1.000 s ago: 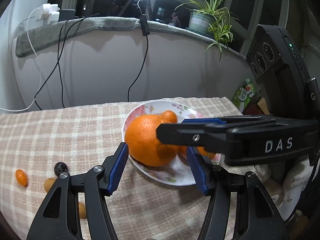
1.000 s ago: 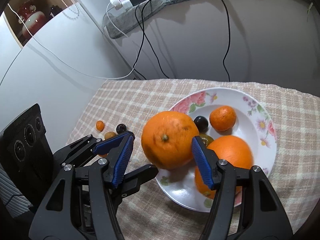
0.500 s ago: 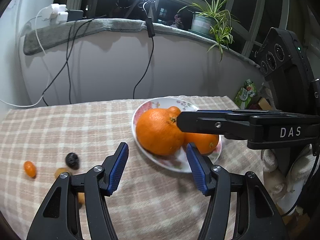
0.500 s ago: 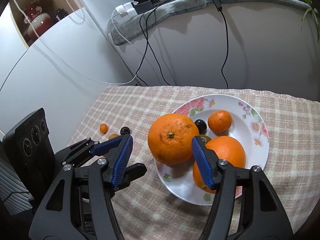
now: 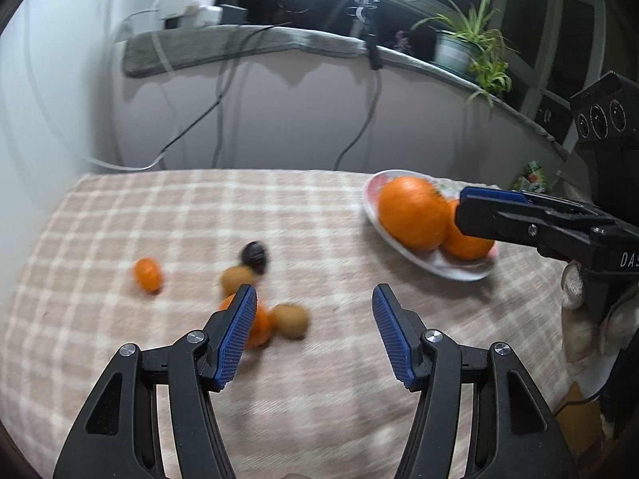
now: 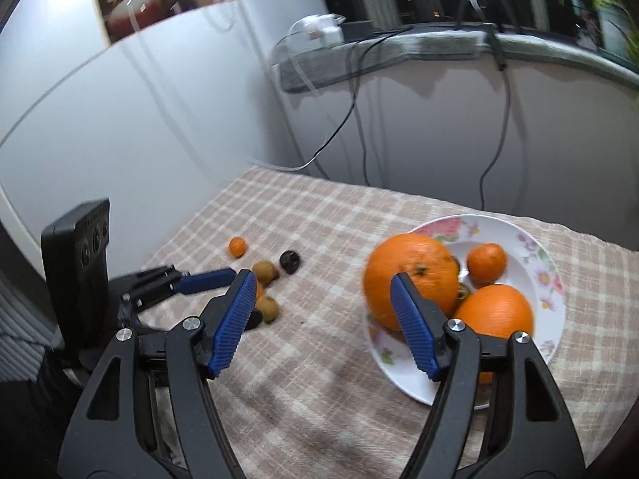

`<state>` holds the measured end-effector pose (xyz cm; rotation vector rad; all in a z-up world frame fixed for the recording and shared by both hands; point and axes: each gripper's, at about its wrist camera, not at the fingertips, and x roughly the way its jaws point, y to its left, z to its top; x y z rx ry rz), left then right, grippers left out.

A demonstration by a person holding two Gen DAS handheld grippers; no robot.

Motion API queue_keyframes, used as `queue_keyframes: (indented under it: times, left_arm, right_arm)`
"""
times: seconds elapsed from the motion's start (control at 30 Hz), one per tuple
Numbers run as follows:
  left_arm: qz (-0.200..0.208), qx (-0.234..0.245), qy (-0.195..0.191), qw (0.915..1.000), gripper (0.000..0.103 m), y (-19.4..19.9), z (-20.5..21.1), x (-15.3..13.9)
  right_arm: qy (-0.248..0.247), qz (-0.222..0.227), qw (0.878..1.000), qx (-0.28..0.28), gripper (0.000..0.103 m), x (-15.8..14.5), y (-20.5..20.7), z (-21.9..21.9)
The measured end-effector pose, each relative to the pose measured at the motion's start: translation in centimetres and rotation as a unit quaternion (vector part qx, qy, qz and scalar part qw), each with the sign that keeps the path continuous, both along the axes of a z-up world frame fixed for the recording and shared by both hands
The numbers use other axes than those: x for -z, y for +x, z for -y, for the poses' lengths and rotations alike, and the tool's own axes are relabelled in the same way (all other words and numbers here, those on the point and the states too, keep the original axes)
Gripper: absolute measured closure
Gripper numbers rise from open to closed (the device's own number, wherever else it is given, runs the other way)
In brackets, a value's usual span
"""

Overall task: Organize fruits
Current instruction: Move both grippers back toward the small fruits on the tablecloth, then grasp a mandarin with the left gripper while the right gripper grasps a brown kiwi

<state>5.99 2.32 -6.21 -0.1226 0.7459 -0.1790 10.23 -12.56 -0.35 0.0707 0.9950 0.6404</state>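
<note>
A floral white plate (image 6: 549,275) holds a large orange (image 6: 411,275), a second orange (image 6: 495,311) and a small mandarin (image 6: 486,257); the plate (image 5: 451,273) also shows at the right of the left wrist view. Several small fruits lie loose on the checked cloth: a small orange one (image 5: 147,274), a dark one (image 5: 255,257), brown ones (image 5: 237,279) (image 5: 293,319) and an orange one (image 5: 259,325). My left gripper (image 5: 313,339) is open and empty just above this cluster. My right gripper (image 6: 321,323) is open and empty, beside the plate's left edge.
The checked cloth (image 5: 319,215) covers the table, which ends at a wall with hanging cables (image 5: 359,127). A sill above carries a potted plant (image 5: 463,46) and a charger (image 5: 187,2). The left gripper (image 6: 183,283) shows at the left of the right wrist view.
My left gripper has swung left from the plate to the loose small fruits. My right gripper has drawn back and up from the large orange, which stays on the plate.
</note>
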Motion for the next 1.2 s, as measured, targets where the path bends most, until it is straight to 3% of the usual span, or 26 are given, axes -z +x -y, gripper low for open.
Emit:
queue_keyframes:
  times: [0.13, 0.33, 0.4, 0.67, 1.2]
  left_arm:
    - [-0.006, -0.015, -0.004, 0.9999, 0.045, -0.8, -1.9, 0.4]
    - [-0.021, -0.026, -0.025, 0.9991, 0.062, -1.2, -4.0, 1.4]
    - [-0.025, -0.027, -0.034, 0.9988, 0.064, -1.1, -4.4, 1.7]
    - [-0.039, -0.024, -0.062, 0.9970, 0.065, -0.2, -4.7, 2.3]
    - [-0.068, -0.021, -0.065, 0.9954, 0.066, 1.9, -4.8, 3.7]
  right_arm:
    - [-0.010, -0.015, 1.000, -0.020, 0.029, 0.9, -0.4, -1.6]
    - [-0.005, -0.039, 0.998, -0.042, 0.029, 2.6, -0.7, -3.5]
    - [-0.007, -0.047, 0.998, -0.051, 0.036, 3.3, -0.9, -4.1]
    - [-0.021, -0.078, 0.994, -0.077, 0.054, 6.0, -0.9, -6.1]
    - [-0.035, -0.093, 0.990, -0.104, 0.063, 8.5, 0.2, -8.7]
